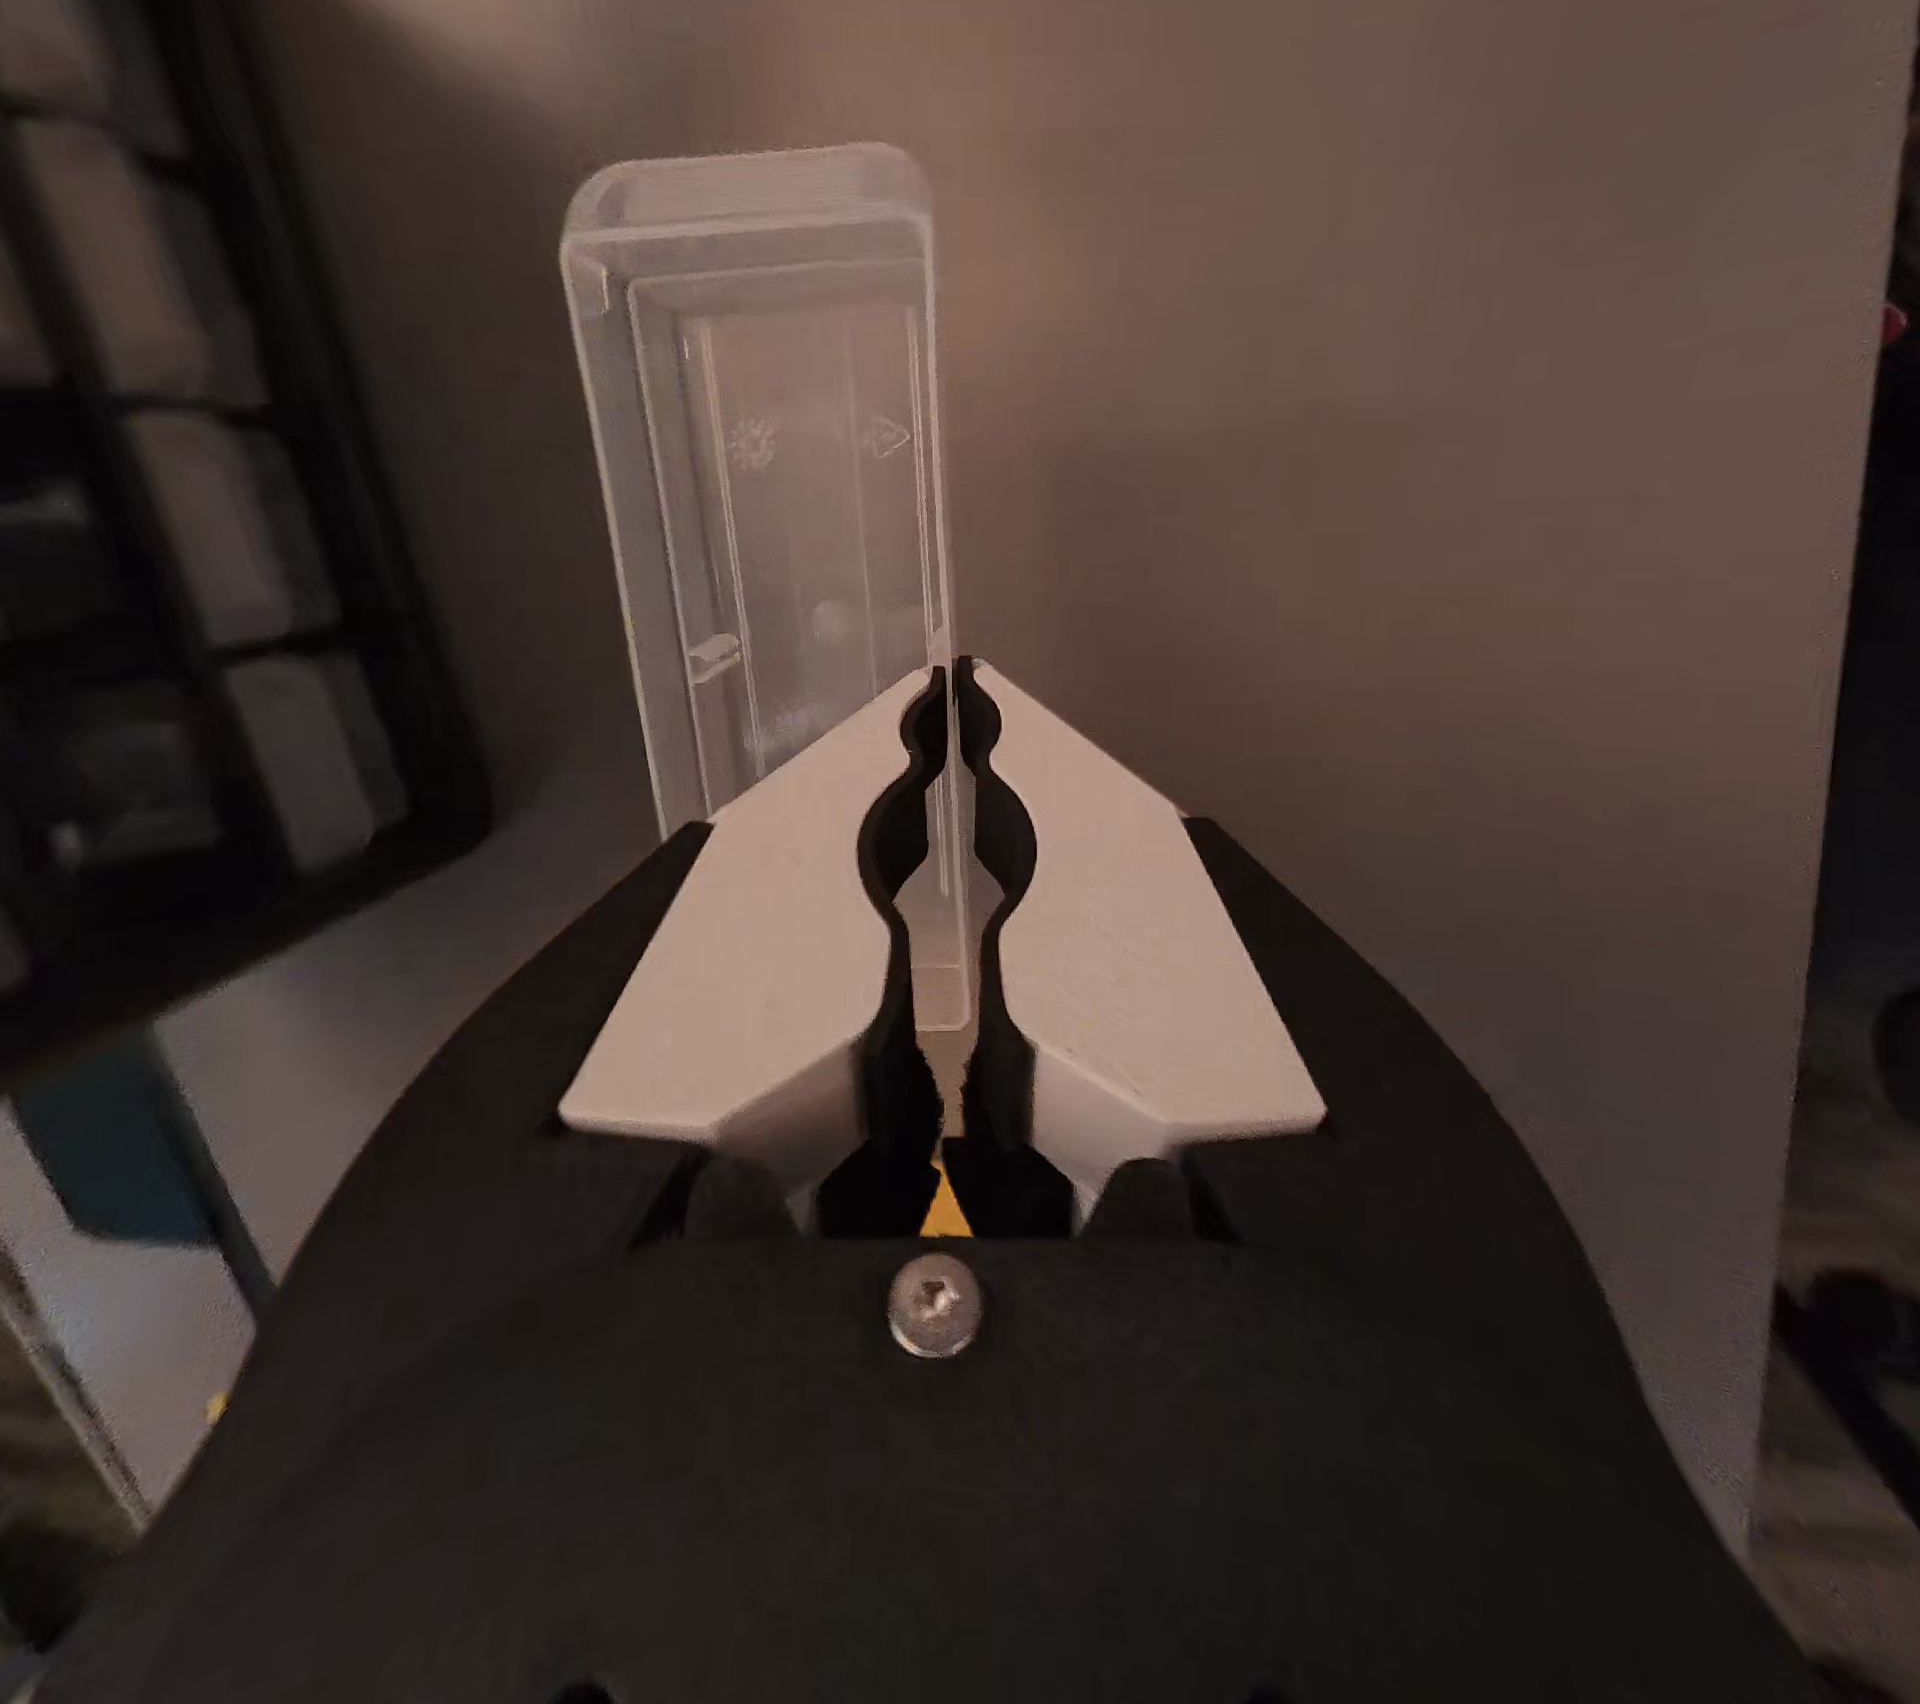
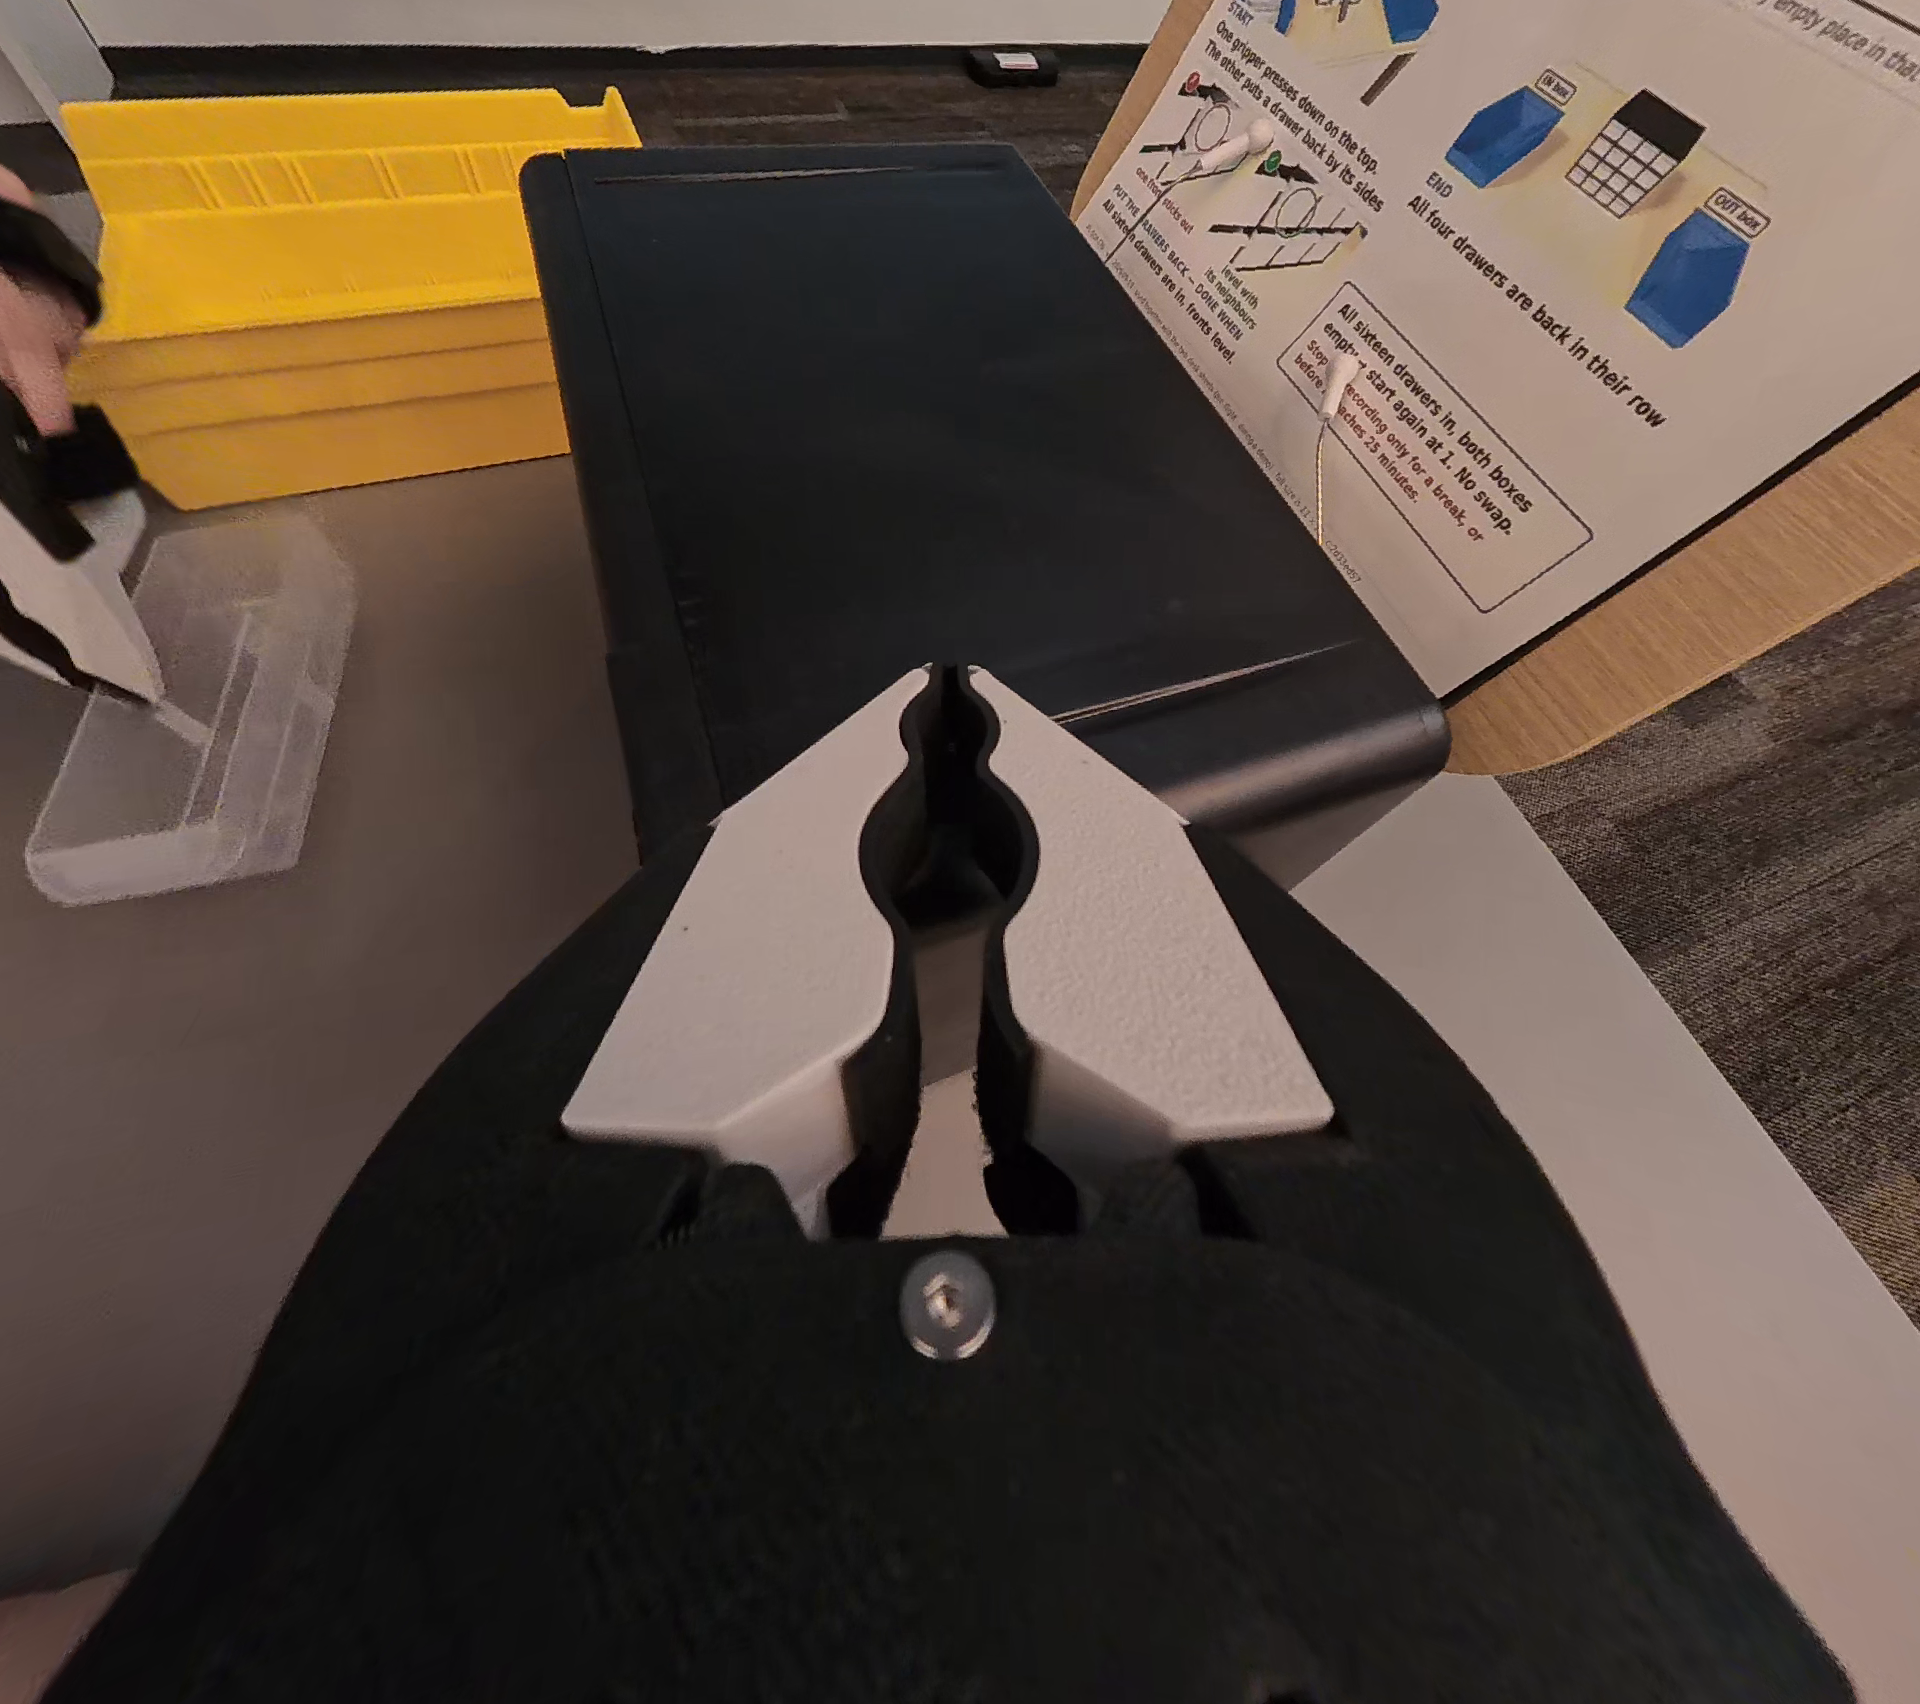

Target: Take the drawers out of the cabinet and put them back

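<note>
Left gripper (image 1: 953,667): lower centre of its view, white fingers (image 1: 748,937) nearly meeting, pinching a thin clear wall.
Right gripper (image 2: 948,672): lower centre, fingertips together, gripping nothing.
Hand (image 2: 31,350): left edge, grasping the left gripper.

The right tongs (image 2: 948,678) hover with their jaws pressed together over the near end of the black cabinet (image 2: 935,428), which lies on the grey counter (image 2: 436,823) with a broad dark face turned up. Left of the cabinet, the left tongs (image 2: 135,688) pinch the rim of a clear plastic drawer (image 2: 208,719) resting on the counter, and beyond that drawer a yellow bin (image 2: 312,283) sits beside the cabinet's far end. Right of the cabinet, an illustrated instruction sheet (image 2: 1558,148) leans on a wooden board (image 2: 1683,574).
</note>
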A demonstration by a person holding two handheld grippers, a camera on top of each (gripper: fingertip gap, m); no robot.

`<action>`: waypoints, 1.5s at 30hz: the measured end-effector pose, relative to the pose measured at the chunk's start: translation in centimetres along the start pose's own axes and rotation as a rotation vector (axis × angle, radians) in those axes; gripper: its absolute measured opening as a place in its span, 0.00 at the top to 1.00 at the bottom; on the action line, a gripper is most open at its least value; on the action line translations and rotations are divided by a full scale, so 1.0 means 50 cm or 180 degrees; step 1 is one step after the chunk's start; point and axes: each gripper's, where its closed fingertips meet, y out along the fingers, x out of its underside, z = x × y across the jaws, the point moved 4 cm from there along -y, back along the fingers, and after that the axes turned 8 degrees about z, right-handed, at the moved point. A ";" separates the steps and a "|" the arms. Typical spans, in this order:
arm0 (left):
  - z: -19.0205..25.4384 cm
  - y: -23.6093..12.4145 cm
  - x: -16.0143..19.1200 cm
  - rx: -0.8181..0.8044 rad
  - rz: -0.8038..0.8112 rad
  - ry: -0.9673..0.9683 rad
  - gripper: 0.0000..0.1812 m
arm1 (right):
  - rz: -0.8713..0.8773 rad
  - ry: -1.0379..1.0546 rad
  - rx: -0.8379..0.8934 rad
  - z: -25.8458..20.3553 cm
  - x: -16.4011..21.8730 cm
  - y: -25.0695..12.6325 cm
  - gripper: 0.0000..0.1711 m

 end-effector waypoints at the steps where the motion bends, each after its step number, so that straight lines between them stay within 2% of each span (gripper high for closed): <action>1: 0.004 0.015 -0.003 0.0078 -0.0005 0.0053 1.00 | 0.0000 -0.0005 -0.0001 0.000 0.000 0.000 1.00; 6: 0.030 0.071 -0.007 0.0340 -0.0040 0.0184 1.00 | -0.0002 -0.0019 -0.0009 0.000 0.000 0.000 1.00; 10: 0.028 0.090 -0.007 0.0238 -0.0010 0.0192 1.00 | 0.0011 -0.0015 -0.0022 0.001 0.000 0.000 1.00; 12: 0.012 0.083 -0.013 0.0006 0.0108 0.0123 0.93 | 0.0023 -0.0009 -0.0034 0.001 0.001 0.000 1.00; 14: -0.002 0.071 -0.009 -0.0199 0.0128 0.0008 0.79 | 0.0022 -0.0004 -0.0035 0.001 0.001 0.000 1.00; 18: -0.023 0.050 0.028 -0.0540 0.0005 -0.0318 0.60 | 0.0003 -0.0033 -0.0009 0.001 0.000 0.000 1.00; 22: -0.047 0.040 0.076 -0.0870 -0.0241 -0.0452 0.56 | -0.0009 -0.0045 0.0006 0.000 0.000 0.000 1.00; 27: -0.099 0.036 0.105 -0.1156 -0.0396 -0.0603 0.60 | -0.0011 -0.0046 0.0010 0.000 0.000 0.000 1.00; 31: -0.147 0.052 0.114 -0.1245 -0.0348 -0.1137 0.60 | -0.0007 -0.0051 0.0011 0.000 0.000 0.000 1.00; 36: -0.156 0.048 0.100 -0.1314 0.0061 -0.1844 0.65 | 0.0003 -0.0054 -0.0004 0.000 0.000 0.000 1.00; 37: -0.154 0.038 0.099 -0.1380 0.0164 -0.2079 0.70 | 0.0003 -0.0055 -0.0003 0.000 0.000 0.000 1.00; 41: -0.122 -0.004 0.056 -0.1255 0.1028 -0.3280 0.70 | -0.0014 -0.0078 0.0017 -0.001 -0.001 0.000 1.00; 43: -0.102 -0.004 0.032 -0.1172 0.1064 -0.3622 0.70 | -0.0022 -0.0087 0.0030 -0.001 -0.001 0.000 1.00; 45: -0.087 0.008 0.005 -0.1184 0.1028 -0.3874 0.56 | -0.0017 -0.0098 0.0034 -0.001 -0.001 0.000 1.00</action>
